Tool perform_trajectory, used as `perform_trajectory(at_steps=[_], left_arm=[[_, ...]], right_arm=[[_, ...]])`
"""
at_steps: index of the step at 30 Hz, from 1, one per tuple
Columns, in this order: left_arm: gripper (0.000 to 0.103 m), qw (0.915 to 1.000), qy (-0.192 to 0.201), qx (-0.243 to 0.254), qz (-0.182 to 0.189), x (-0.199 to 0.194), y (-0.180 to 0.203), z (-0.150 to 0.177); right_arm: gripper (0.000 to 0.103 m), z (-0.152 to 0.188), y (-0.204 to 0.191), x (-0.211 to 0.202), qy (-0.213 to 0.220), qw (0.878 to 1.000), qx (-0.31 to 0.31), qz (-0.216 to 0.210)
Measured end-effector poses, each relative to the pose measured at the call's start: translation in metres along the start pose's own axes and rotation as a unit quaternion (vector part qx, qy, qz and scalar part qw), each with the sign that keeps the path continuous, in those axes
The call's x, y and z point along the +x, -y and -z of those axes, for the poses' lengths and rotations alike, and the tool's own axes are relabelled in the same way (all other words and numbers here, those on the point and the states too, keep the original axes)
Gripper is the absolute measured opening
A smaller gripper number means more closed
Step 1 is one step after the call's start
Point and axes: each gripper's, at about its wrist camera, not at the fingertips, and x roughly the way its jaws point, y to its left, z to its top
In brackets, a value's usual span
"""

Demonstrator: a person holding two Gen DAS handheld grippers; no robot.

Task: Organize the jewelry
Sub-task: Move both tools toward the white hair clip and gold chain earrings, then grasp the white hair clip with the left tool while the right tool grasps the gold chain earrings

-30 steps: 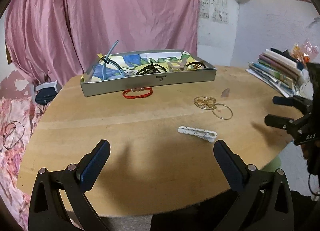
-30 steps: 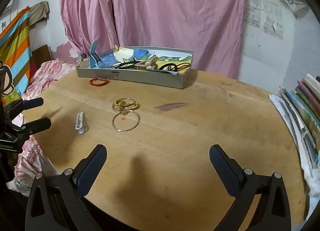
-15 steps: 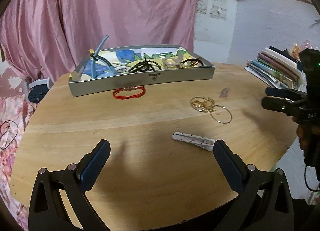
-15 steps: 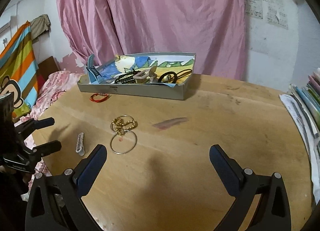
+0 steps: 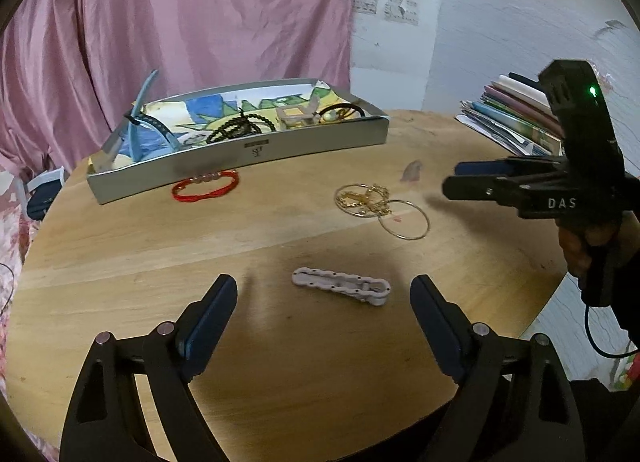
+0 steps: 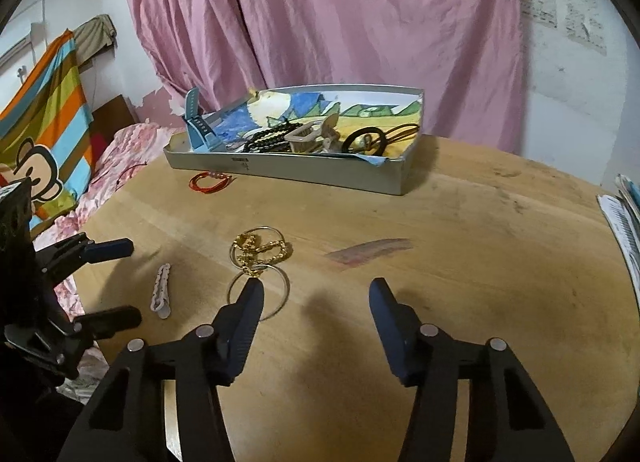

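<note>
- Left gripper (image 5: 324, 294): fingers spread wide, nothing between them, hovering low over the round wooden table (image 5: 280, 362).
- White link bracelet (image 5: 340, 286): flat on the table, just ahead of the left gripper and well short of the tray.
- Right gripper (image 6: 316, 294): fingers likewise apart and empty (left fingertip overlapping the gold ring in the right wrist view; contact impossible to tell).
- Gold ring (image 5: 404, 219) and tangled gold chain (image 5: 362, 200): touching each other, on the table in front of the tray, toward its right end.
- Red cord bracelet (image 5: 205, 185): just beside the tray's front wall, on the bare table.
- Silver tray (image 5: 320, 140): at the far side of the table, lined with a colourful picture, already holding a blue watch strap (image 5: 140, 114), black beads (image 5: 240, 127), a beige clip (image 5: 298, 114) and dark hair ties (image 5: 342, 111).
- Stack of books (image 5: 516, 110): to the right of the tray, at the table edge.
</note>
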Motion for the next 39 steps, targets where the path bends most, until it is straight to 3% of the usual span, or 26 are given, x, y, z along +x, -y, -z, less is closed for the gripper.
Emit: perform_trajectory(at_steps=[12, 20, 25, 32, 39], left_arm=[[0.084, 0.9995, -0.028, 0.003, -0.009, 0.019, 0.005, -0.001], [0.047, 0.9997, -0.022, -0.001, -0.011, 0.020, 0.001, -0.006], [0.027, 0.9996, -0.020, -0.011, -0.016, 0.019, -0.006, -0.009], [0.014, 0.9991, -0.018, -0.035, -0.017, 0.020, -0.020, -0.013], [0.014, 0.9988, -0.016, -0.044, -0.015, 0.021, -0.025, -0.016]], right_arm=[[0.050, -0.008, -0.009, 0.012, -0.009, 0.999, -0.017, -0.031], [0.046, -0.010, -0.010, 0.015, -0.011, 0.999, -0.020, -0.034], [0.038, -0.013, -0.016, 0.020, -0.015, 0.999, -0.027, -0.042], [0.026, -0.020, -0.029, 0.035, -0.029, 0.997, -0.041, -0.053], [0.019, -0.027, -0.037, 0.050, -0.051, 0.997, -0.039, -0.053]])
